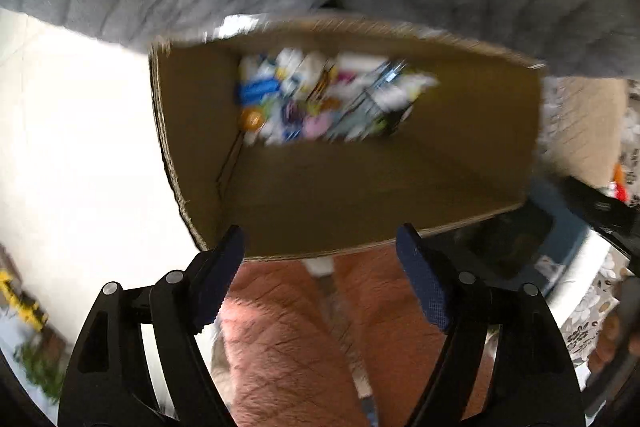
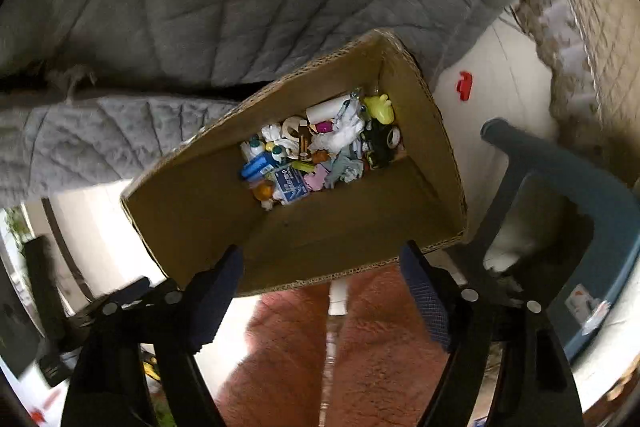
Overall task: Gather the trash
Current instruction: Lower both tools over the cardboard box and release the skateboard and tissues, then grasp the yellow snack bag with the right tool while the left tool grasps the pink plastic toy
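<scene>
Both my grippers point down into the same cardboard box and both are empty. Left gripper: jaws spread wide, nothing between the blue pads, just the box's near rim and the rust-coloured trouser legs of the person below. Right gripper: same story, jaws released, nothing held, hanging over the box's near edge.

The trash is in the box. The right wrist view is the sharp one: a pile of trash covers the far part of the box floor, with a white roll, a yellow plastic piece, a blue tube, crumpled white tissue, a pink scrap and a black roll of tape. The left wrist view shows the same pile, too blurred to itemise.

The box stands on a pale floor, against a grey quilted cover, with a blue plastic stool just beside it.

Progress, my read: well along, plenty already collected, and with both grippers free the current drop looks done. Still out: one small red item on the floor beyond the box, probably next. There's yellow and green clutter at the left view's edge; can't tell if it's trash.
</scene>
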Available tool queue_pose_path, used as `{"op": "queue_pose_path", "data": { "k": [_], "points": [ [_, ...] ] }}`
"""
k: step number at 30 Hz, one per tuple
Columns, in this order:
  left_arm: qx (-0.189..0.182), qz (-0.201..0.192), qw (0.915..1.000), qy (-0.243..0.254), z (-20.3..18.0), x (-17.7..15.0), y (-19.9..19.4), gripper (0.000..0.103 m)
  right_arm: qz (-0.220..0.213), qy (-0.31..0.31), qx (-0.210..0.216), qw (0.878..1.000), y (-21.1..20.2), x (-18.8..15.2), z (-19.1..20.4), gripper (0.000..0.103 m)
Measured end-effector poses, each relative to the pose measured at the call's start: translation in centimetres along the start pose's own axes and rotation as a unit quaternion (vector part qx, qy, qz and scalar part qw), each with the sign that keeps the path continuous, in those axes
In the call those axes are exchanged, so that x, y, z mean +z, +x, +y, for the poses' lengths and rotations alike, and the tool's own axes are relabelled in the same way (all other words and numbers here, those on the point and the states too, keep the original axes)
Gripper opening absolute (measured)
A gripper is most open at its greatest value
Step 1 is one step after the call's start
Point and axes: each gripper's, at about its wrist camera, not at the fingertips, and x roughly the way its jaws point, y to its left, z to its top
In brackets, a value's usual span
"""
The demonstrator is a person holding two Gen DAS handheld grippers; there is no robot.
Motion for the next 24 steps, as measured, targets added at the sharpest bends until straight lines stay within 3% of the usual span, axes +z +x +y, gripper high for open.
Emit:
{"op": "queue_pose_path", "data": {
  "k": [2, 6, 11, 15, 18, 20, 24],
  "points": [
    [0.023, -0.008, 0.9996, 0.011, -0.2, -0.2, -0.4, 0.076, -0.006, -0.005, 0.002, 1.000, -0.8, -0.5, 0.1, 0.078],
    [0.010, -0.026, 0.9991, 0.030, -0.7, -1.9, -3.5, 0.076, -0.017, -0.047, 0.008, 0.999, -3.7, -1.9, 1.2, 0.079],
    [0.009, -0.097, 0.9931, 0.064, -2.4, -5.5, -10.8, 0.076, -0.070, -0.091, 0.055, 0.992, -12.0, -3.7, 4.1, 0.079],
    [-0.007, -0.180, 0.9794, 0.091, -4.4, -8.5, -19.3, 0.076, -0.134, -0.135, 0.083, 0.978, -19.6, -4.7, 6.6, 0.080],
    [-0.017, -0.251, 0.9632, 0.094, -5.5, -10.1, -25.9, 0.076, -0.191, -0.166, 0.103, 0.962, -25.6, -5.2, 8.8, 0.083],
    [-0.015, -0.301, 0.9494, 0.087, -5.8, -10.8, -30.0, 0.076, -0.229, -0.185, 0.107, 0.950, -28.9, -5.1, 10.1, 0.084],
    [-0.011, -0.362, 0.9303, 0.055, -5.5, -10.7, -35.5, 0.079, -0.313, -0.230, 0.093, 0.917, -34.6, -3.1, 14.3, 0.095]
  ]
}}
